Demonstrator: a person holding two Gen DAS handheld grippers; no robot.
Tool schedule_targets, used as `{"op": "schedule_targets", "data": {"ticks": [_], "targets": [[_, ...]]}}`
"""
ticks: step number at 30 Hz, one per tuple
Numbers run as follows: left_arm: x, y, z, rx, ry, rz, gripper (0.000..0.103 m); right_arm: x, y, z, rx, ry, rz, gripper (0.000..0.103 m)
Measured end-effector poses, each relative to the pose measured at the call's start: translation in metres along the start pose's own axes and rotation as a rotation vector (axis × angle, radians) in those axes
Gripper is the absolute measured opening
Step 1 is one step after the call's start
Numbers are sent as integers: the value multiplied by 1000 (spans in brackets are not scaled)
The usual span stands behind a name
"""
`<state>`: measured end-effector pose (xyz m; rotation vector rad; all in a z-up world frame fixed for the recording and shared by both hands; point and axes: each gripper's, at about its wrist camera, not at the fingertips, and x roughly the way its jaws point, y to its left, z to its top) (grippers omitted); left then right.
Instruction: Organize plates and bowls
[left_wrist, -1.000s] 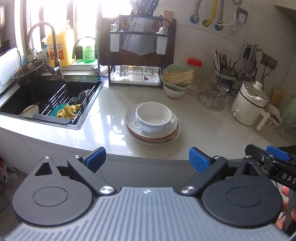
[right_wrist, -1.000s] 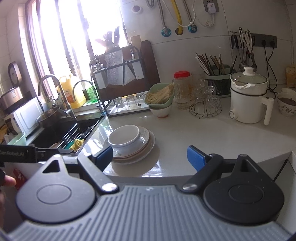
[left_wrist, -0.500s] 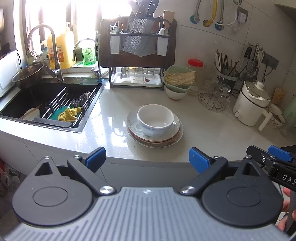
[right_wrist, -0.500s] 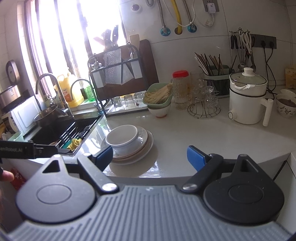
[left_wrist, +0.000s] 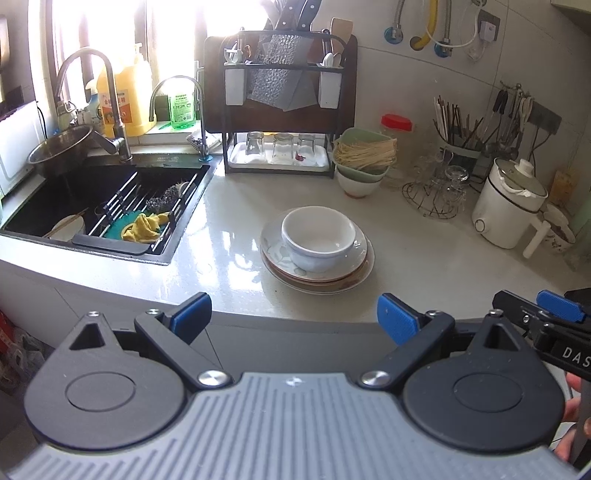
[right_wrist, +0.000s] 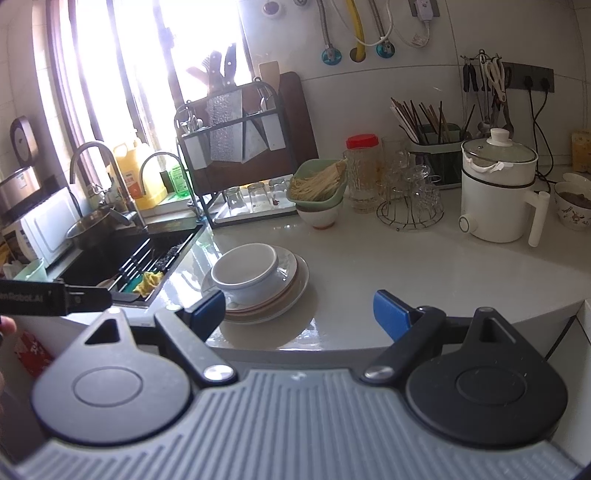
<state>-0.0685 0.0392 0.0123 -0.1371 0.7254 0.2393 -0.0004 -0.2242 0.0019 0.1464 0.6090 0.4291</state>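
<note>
Straight ahead of the left gripper (left_wrist: 293, 314), beyond the counter's near edge: white bowl (left_wrist: 317, 238) seated upright in the top of a stack of plates (left_wrist: 351, 277), the whole pile round, so no long axis to line up with. Seen from the right gripper (right_wrist: 299, 312), same bowl (right_wrist: 245, 273) and plates (right_wrist: 291, 288) off to the left, just past the left blue fingertip. Left hand judged the better aligned, right hand needing to swing inward. Fingers of both grippers spread wide, nothing between them, neither touching any dish. Both held short of the counter (left_wrist: 229, 266), off its front edge. Counter pale, glossy stone, bare around the stack, sunlight glaring on it. To the left, dark sink (left_wrist: 92, 192) with a rack, yellow cloth and a small bowl inside; at the back, a knife rack (left_wrist: 280, 103) over upturned glasses, a green bowl of noodles (left_wrist: 364, 158) stacked on a white one, a white electric pot (left_wrist: 508, 210) on the right. Likely next: lifting the bowl by its rim, a thin, slick edge prone to slipping.
</note>
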Motion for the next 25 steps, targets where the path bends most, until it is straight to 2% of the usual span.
{"op": "schedule_targets", "data": {"ticks": [25], "targets": [[3,0,0,-11,-2,24,98,4,-1,2,-5,4,6,88]]}}
